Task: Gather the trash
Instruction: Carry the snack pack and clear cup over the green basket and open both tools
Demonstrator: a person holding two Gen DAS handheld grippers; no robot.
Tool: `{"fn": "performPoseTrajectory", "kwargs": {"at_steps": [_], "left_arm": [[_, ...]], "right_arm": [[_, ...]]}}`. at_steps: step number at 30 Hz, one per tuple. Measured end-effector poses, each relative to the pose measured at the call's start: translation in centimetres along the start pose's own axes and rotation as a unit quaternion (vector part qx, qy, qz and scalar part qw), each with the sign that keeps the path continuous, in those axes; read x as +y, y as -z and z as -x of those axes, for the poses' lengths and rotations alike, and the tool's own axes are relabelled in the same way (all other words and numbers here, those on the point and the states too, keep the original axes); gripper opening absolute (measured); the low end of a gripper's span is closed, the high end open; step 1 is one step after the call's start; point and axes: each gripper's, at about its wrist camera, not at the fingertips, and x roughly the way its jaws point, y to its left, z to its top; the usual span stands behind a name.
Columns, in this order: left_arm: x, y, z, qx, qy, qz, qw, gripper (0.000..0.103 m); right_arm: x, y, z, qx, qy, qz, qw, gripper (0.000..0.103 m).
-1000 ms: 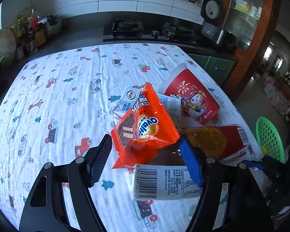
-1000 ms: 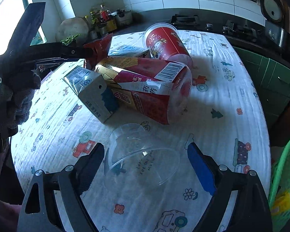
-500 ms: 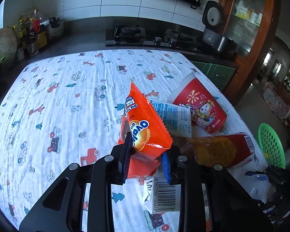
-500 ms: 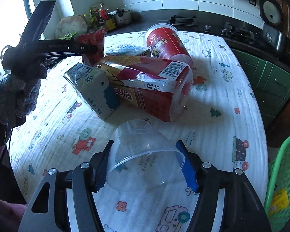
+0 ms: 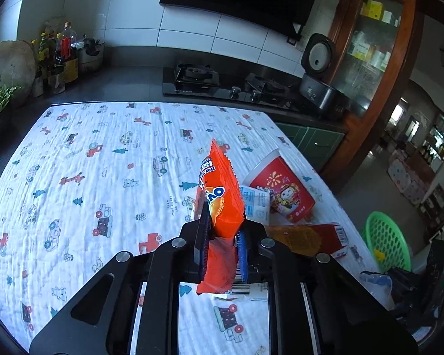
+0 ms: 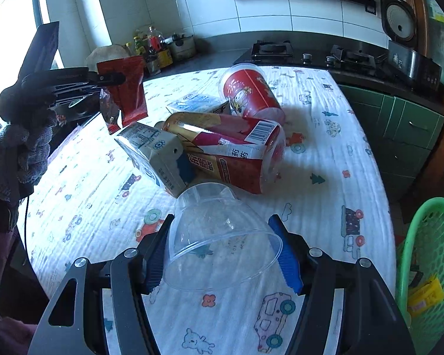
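Green mesh basket point(image 6: 429, 254) is the landmark, sitting below the table's right edge. Nearest it, the right gripper point(image 6: 222, 254) pinches a clear plastic cup point(image 6: 219, 233), mouth toward the camera. Farther left, the left gripper point(image 5: 222, 242) is pressed tight on an upright orange wrapper point(image 5: 222, 195). Beyond lie cartons point(image 6: 228, 151) and a red tub point(image 6: 251, 94), none blocking the way.
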Motion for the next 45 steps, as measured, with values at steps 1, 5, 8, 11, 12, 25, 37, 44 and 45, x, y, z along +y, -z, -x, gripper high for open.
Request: {"fn": "performPoseTrajectory", "kwargs": {"at_steps": [1,5,8,11,12,25,37,44,45], "left_arm": [[-0.1,-0.1,0.4,-0.002,0.004,0.001,1.0000,0.015],[-1.5,-0.3,1.9,-0.010,0.031,-0.006,0.9995,0.014],[-3.0,-0.2,2.7,-0.014,0.054,-0.013,0.9984,0.014],[-4.7,-0.1,3.1,-0.012,0.083,-0.020,0.9963,0.014],[-5.4,0.0,3.1,-0.010,0.093,-0.023,0.9953,0.014],[-14.9,1.4,0.6,0.027,0.184,-0.065,0.9804,0.014],[-24.7,3.5,-3.5,0.070,0.232,-0.121,0.9627,0.014],[-29.9,4.3,-6.5,0.092,0.255,-0.144,0.9517,0.014],[-30.6,4.5,-7.0,0.096,0.257,-0.148,0.9502,0.014]], "right_arm": [[0.0,0.0,0.3,-0.003,0.001,-0.002,1.000,0.061],[-0.5,0.4,1.7,-0.016,0.012,-0.014,1.000,0.061],[-1.4,0.8,2.7,-0.025,0.021,-0.027,0.999,0.061],[-2.7,1.2,3.7,-0.034,0.034,-0.046,0.998,0.061],[-3.3,1.4,4.1,-0.037,0.042,-0.054,0.997,0.061],[-15.0,5.4,9.3,-0.043,0.178,-0.158,0.970,0.062],[-23.8,9.9,11.2,-0.026,0.234,-0.234,0.943,0.067],[-24.5,11.1,12.4,-0.038,0.242,-0.238,0.940,0.069],[-24.4,11.1,12.7,-0.040,0.243,-0.238,0.939,0.070]]}}
